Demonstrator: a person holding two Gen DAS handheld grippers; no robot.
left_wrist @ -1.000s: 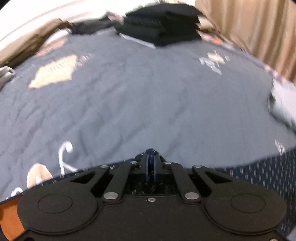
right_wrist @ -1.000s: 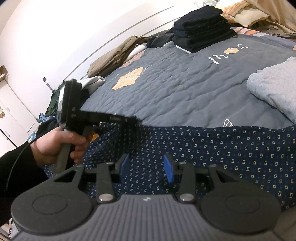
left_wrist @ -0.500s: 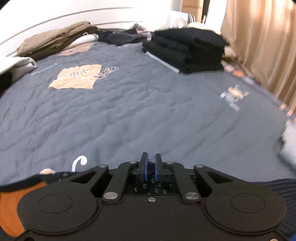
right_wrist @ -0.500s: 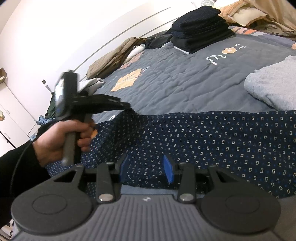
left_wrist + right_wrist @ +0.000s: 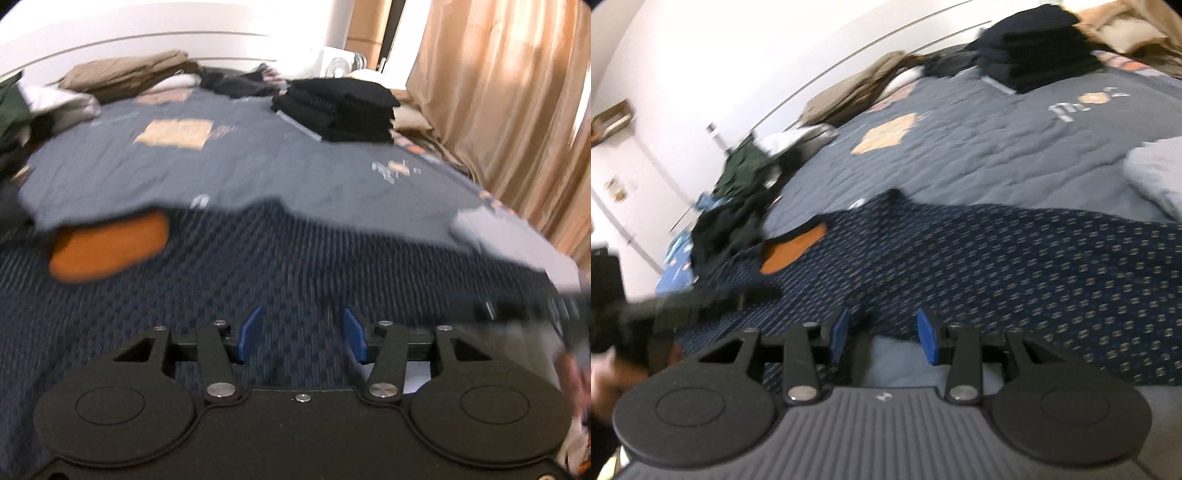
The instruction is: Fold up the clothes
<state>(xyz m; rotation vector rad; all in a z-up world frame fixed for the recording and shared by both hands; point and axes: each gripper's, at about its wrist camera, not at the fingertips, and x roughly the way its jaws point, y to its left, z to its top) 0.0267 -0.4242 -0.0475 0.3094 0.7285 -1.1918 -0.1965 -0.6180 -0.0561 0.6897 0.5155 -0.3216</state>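
Navy patterned garment (image 5: 997, 258) lengthwise across bed (image 5: 960, 155) (orange lining leftward)

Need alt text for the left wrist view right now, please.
The left gripper, jaws just opened and empty, hovers over a navy patterned garment spread on a grey bedspread. A black folded stack sits beyond.

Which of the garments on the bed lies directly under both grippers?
The navy patterned garment with the orange lining, spread flat. The black stack and grey piece lie farther away.
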